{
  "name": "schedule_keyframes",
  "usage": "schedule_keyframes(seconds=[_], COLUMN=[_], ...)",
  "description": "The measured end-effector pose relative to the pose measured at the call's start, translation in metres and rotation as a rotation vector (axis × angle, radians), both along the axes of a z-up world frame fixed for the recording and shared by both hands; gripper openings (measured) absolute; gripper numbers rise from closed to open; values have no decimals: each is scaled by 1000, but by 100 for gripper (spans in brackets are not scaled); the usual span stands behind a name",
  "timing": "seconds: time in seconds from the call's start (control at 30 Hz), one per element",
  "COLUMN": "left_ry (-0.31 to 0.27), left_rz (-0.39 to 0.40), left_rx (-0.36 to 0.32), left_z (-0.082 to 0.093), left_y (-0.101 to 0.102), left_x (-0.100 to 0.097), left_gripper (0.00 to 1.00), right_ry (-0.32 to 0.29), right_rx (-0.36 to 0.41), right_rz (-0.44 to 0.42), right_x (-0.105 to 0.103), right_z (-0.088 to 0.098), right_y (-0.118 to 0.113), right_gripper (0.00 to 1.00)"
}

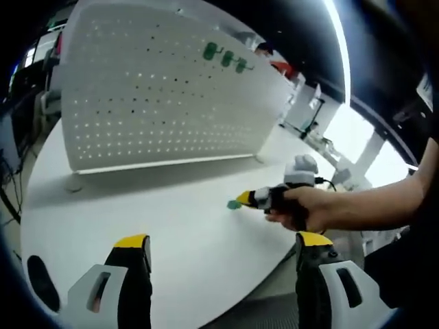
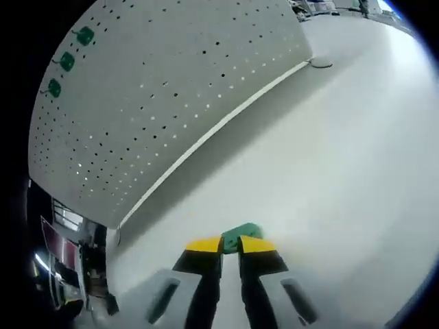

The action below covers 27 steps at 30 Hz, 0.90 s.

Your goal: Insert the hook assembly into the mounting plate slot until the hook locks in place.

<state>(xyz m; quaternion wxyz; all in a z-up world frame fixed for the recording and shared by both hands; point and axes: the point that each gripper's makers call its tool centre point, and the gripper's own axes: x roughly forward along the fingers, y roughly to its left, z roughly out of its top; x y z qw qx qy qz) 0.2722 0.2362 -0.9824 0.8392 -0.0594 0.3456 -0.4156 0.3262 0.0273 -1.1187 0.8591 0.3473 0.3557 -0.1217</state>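
Hooks: three green on pegboard (image 1: 164, 89), one (image 2: 243, 234) in right gripper (image 2: 230, 245).

Left gripper (image 1: 223, 250) hovers with jaws wide apart; right gripper (image 2: 230, 245), hand-held (image 1: 305, 209), is pinched nearly closed.

Pegboard (image 1: 164, 89): white, patterned with a regular grid of small dark holes. Three hooks (image 1: 225, 58) near its upper edge: green. Loose hook (image 2: 241, 235): green. Desk (image 1: 185, 226): plain white. Right gripper (image 2: 230, 245) and left gripper (image 1: 223, 241): yellow tips, black jaws, pale grey bodies.
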Motion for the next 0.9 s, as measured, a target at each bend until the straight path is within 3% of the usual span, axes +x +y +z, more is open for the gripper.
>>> schedule_keyframes(seconds=[0.4, 0.67, 0.9], left_ry=[-6, -6, 3], left_rz=[-14, -18, -22], left_rx=[0, 0, -2], left_z=[1, 1, 0], left_y=[-3, -3, -4], left_x=[-1, -3, -6], left_gripper=[87, 87, 87], right_ry=[-27, -48, -153], right_rx=[-88, -99, -50], right_rz=[99, 154, 261], right_x=[0, 0, 11], right_z=[8, 12, 42], right_y=[-7, -3, 19], right_gripper=[4, 3, 3])
